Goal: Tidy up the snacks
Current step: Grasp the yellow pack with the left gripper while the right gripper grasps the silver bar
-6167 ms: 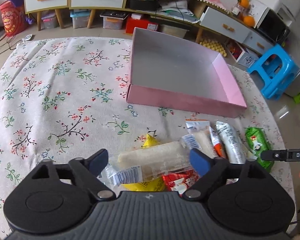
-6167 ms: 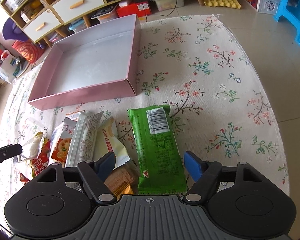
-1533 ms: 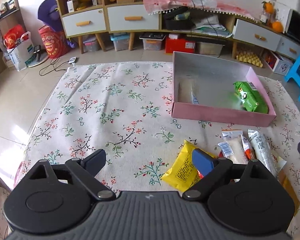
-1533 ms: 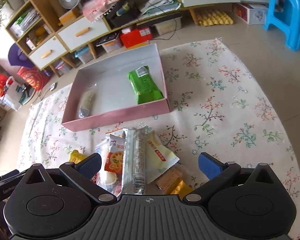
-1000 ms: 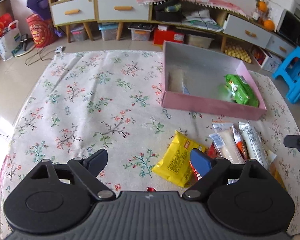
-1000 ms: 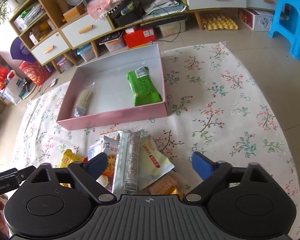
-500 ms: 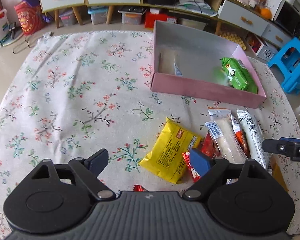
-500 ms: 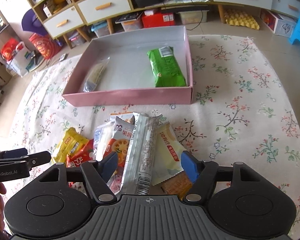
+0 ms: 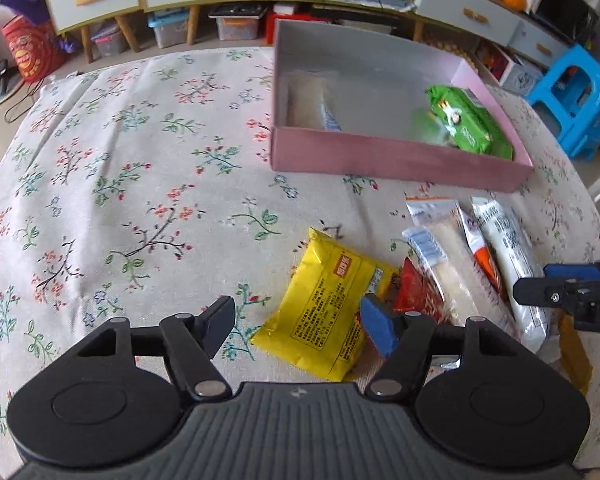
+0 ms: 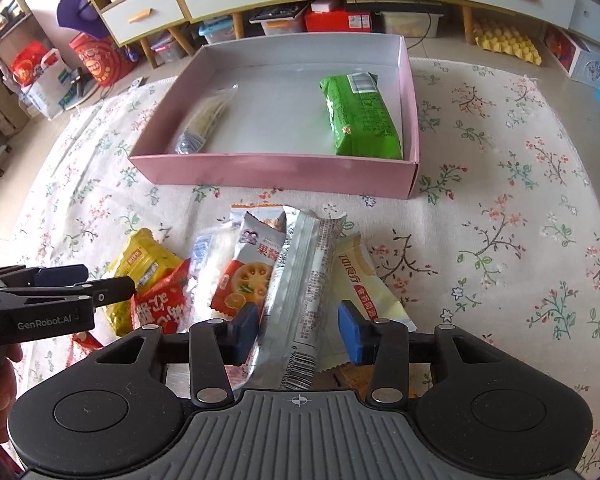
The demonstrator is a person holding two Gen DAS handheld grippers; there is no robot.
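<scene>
You see a cream desk cloth (image 10: 500, 240) patterned with small red and green flower sprigs, a pink cardboard box (image 10: 276, 172) with a grey-white inside, a glossy green snack packet (image 10: 360, 116), and a yellow crinkled packet (image 9: 332, 300).

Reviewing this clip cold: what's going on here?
A person with a gripper in each hand is sorting snacks into a pink box, which already holds a green packet and a clear-wrapped bar. The left gripper is closing around a yellow packet; the right gripper is closing around a silver bar. Neither looks pinched yet.
</scene>
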